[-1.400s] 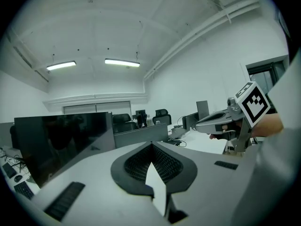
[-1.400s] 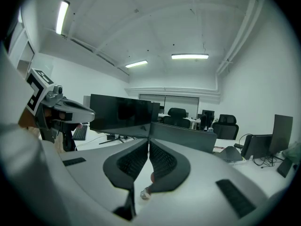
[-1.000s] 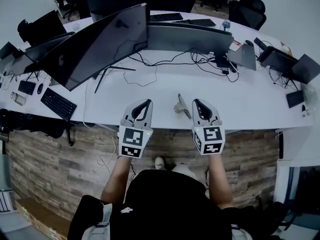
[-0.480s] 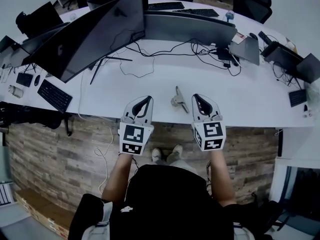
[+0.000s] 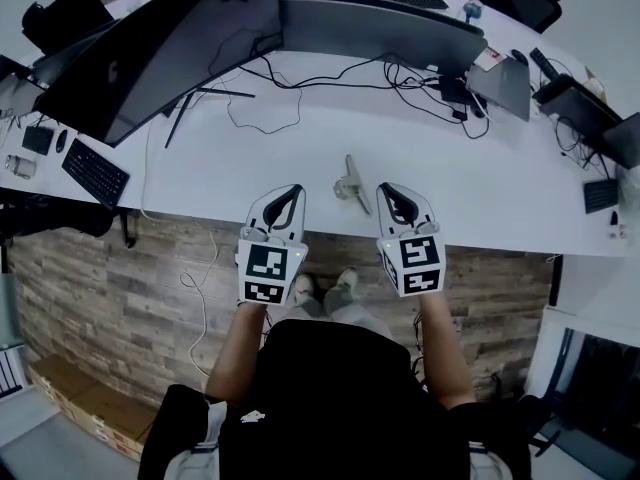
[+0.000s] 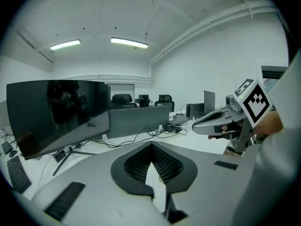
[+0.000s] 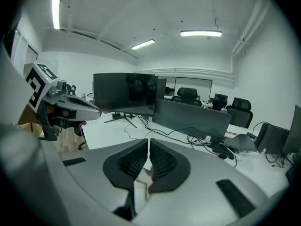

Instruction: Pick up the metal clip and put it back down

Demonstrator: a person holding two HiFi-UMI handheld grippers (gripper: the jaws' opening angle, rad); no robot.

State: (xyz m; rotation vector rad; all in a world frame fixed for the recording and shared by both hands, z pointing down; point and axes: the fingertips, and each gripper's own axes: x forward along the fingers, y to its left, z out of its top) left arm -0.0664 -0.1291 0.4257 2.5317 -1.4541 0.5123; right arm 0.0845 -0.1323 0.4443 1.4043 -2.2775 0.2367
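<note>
From the head view, my left hand-held gripper [image 5: 291,192] and right hand-held gripper [image 5: 386,189] hover at the table's [image 5: 480,168] near edge. The metal clip [image 5: 350,182] lies on the table between them, nearer the right one. In the left gripper view, my jaw tips meet on nothing. In the right gripper view, the jaws are pressed together and empty.

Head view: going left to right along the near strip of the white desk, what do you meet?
black keyboard → left gripper → metal clip → right gripper
</note>
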